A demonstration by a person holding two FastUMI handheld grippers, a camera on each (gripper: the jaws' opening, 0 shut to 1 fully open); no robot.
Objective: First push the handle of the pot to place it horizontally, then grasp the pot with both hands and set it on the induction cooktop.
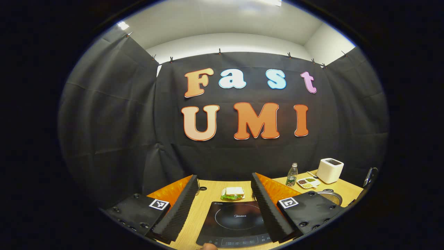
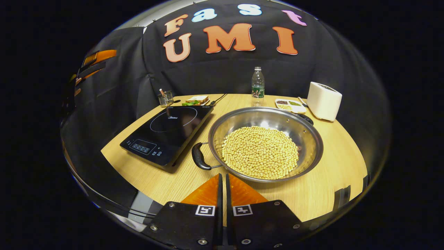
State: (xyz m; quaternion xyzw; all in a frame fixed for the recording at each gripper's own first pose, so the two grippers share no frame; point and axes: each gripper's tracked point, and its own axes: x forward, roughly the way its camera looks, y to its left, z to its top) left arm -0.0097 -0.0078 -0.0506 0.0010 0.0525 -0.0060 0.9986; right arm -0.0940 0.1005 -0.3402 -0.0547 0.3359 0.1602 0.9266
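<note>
Pot (image 2: 265, 142) beside cooktop (image 2: 166, 133); bottle (image 2: 257, 86), toaster (image 2: 323, 100) behind. Left fingers (image 1: 187, 205) spread, right fingers (image 2: 208, 189) pressed together.

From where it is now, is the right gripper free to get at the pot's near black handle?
Probably yes. The right gripper, fingers shut, sits just short of the pot. The handle lies slightly left of it over bare table, with the induction cooktop beyond, not between.

Black cloth walls (image 1: 114, 114), white ceiling (image 1: 222, 21), light wooden table (image 2: 333, 166).
</note>
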